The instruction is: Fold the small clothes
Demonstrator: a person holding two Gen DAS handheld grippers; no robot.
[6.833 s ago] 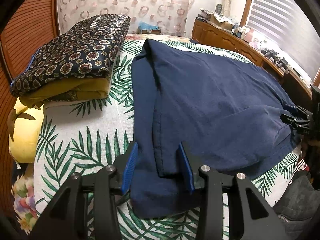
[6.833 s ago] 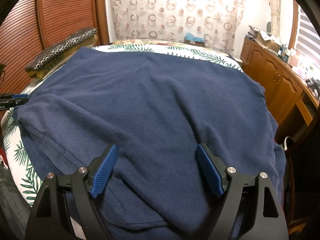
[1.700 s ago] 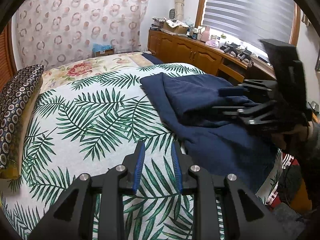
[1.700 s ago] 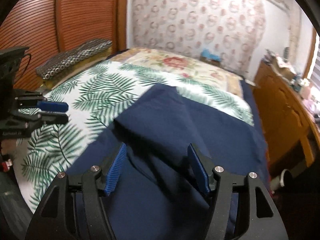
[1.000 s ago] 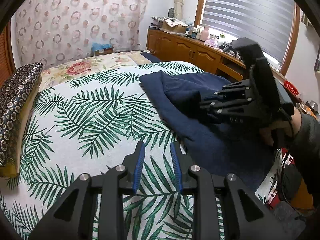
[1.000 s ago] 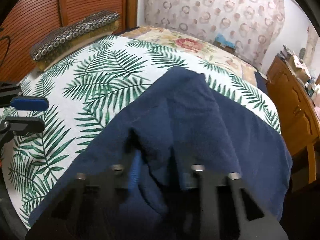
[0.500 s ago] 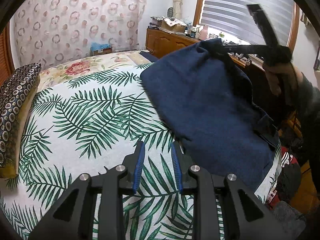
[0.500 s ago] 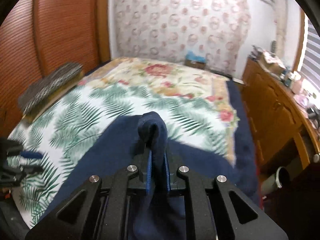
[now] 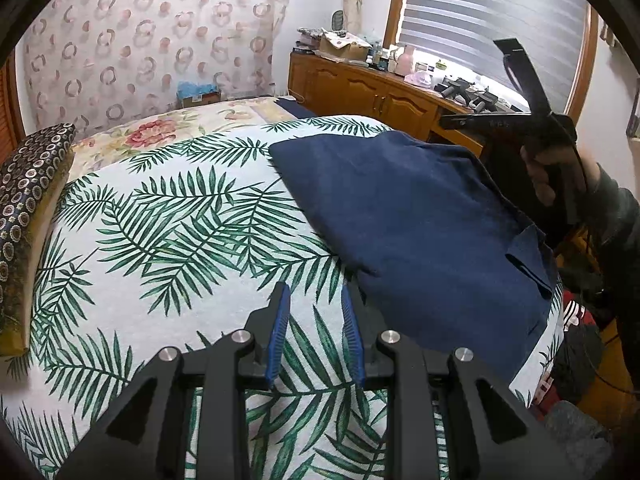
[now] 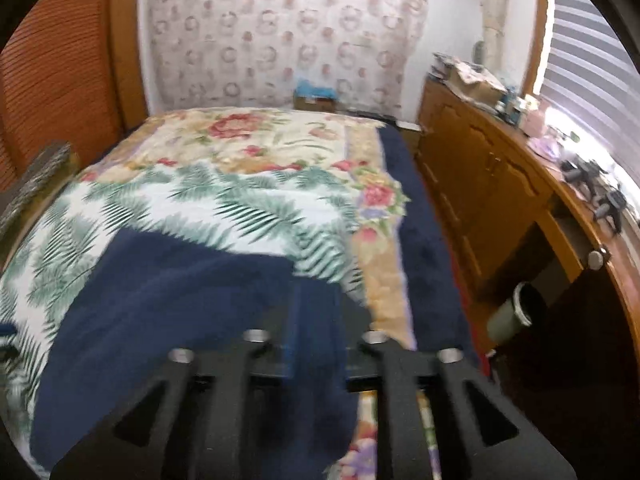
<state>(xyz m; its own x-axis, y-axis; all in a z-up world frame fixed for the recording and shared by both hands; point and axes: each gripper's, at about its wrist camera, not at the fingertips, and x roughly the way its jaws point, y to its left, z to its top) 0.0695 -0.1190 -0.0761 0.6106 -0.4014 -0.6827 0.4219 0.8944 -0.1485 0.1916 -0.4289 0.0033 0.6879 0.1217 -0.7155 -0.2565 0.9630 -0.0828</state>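
A navy garment [image 9: 420, 220] lies folded on the right side of the palm-leaf bedspread [image 9: 180, 220]. Above its far corner, a hand holds my right gripper [image 9: 444, 120]. In the blurred right wrist view the right gripper [image 10: 320, 312] hangs over the navy garment [image 10: 160, 300] with its jaws opening, and the pads do not press on the cloth. My left gripper [image 9: 314, 292] rests low over the bedspread, just left of the garment's near edge. Its blue pads stand a narrow gap apart with nothing between them.
A dark patterned cushion stack [image 9: 24, 184] lies at the bed's left edge. A floral blanket [image 9: 152, 132] covers the far end. A wooden cabinet [image 9: 360, 88] with clutter on top runs along the right under a blinded window. A slatted wooden door [image 10: 60, 80] stands at left.
The right gripper closed on a fold of the navy garment, lifted it and carried it over, then opened. The cloth now lies flat and doubled. The left gripper stayed still.
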